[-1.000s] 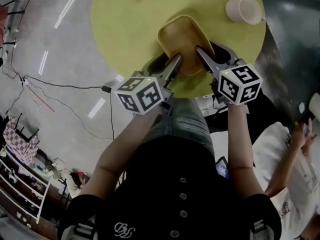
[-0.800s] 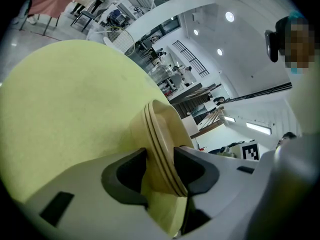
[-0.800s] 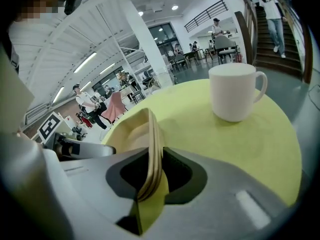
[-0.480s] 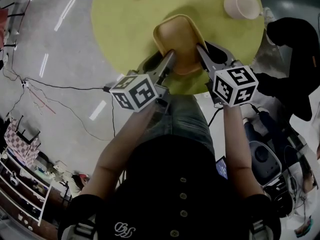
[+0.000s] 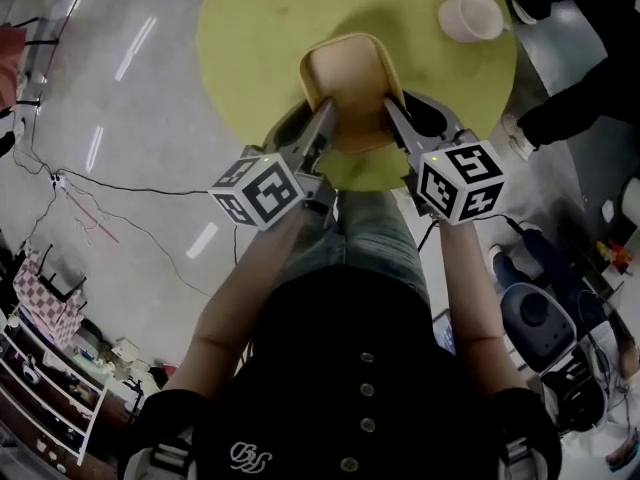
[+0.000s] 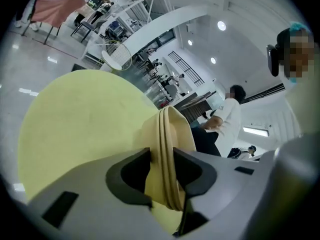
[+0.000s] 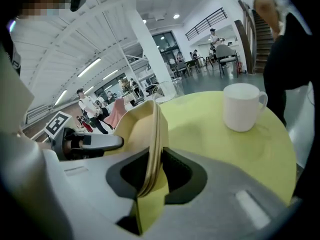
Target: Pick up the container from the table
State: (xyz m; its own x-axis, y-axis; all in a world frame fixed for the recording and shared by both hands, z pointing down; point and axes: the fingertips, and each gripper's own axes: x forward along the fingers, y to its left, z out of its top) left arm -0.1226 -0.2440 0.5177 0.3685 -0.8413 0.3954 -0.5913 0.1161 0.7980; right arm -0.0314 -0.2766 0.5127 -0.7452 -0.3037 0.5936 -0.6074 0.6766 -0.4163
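The container (image 5: 345, 80) is a tan, deep tray with a thick rim, held over the near edge of the round yellow-green table (image 5: 250, 48). My left gripper (image 5: 325, 120) is on its left rim and my right gripper (image 5: 391, 115) on its right rim. In the left gripper view the rim (image 6: 168, 134) stands edge-on between the pads of the left gripper (image 6: 163, 170), whose jaws have just been closing onto it. In the right gripper view the right gripper (image 7: 154, 172), its jaws also just closed, pinches the rim (image 7: 150, 134).
A white mug (image 5: 470, 16) stands on the table at the far right, also seen in the right gripper view as the mug (image 7: 243, 106). A person in dark clothes (image 5: 575, 78) stands by the table's right side. Cables (image 5: 120, 173) lie on the floor at left.
Both grippers have closed on the container's rims and risen with it, so it sits higher and farther in the head view. People at the right have moved.
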